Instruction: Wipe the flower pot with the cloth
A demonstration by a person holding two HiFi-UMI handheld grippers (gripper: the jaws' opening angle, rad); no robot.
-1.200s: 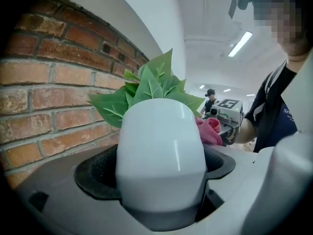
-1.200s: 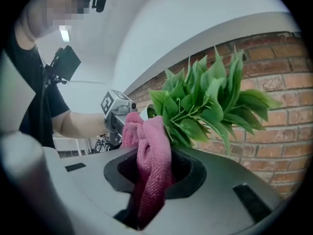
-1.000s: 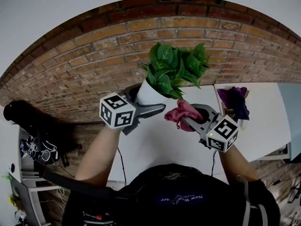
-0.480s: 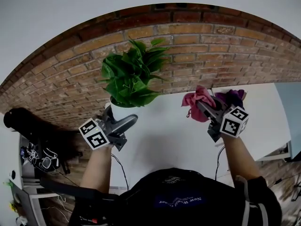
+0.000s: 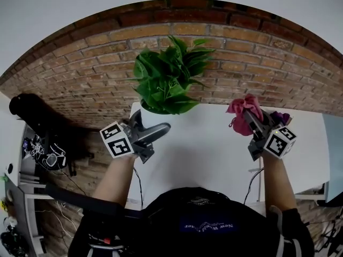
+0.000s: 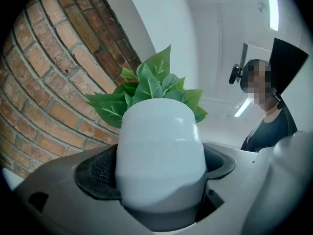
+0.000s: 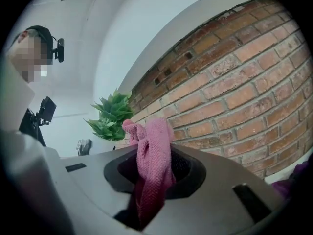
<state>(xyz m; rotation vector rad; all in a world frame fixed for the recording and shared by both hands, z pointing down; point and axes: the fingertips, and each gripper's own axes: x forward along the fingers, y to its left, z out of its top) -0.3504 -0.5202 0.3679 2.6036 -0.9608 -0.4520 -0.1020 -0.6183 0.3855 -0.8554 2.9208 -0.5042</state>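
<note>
The white flower pot point(image 6: 159, 151) with its green leafy plant point(image 5: 170, 82) is held off the table, clamped between the jaws of my left gripper point(image 5: 146, 124), which is shut on it. In the left gripper view the pot fills the gap between the dark pads point(image 6: 100, 168). My right gripper point(image 5: 252, 120) is shut on a pink cloth point(image 5: 242, 111), whose bunched end sticks up out of the jaws point(image 7: 151, 155). Pot and cloth are well apart, at the left and at the right. The plant point(image 7: 113, 115) shows far off in the right gripper view.
A white table point(image 5: 214, 151) lies below both grippers, against a red brick wall point(image 5: 225, 47). A purple cloth point(image 5: 281, 118) lies on the table just behind the right gripper. Dark equipment and cables point(image 5: 43, 154) sit on the floor at the left.
A second ago the pot and pink cloth were touching at the middle. Since then the left gripper has carried the pot to the left and the right gripper has pulled the cloth away to the right.
</note>
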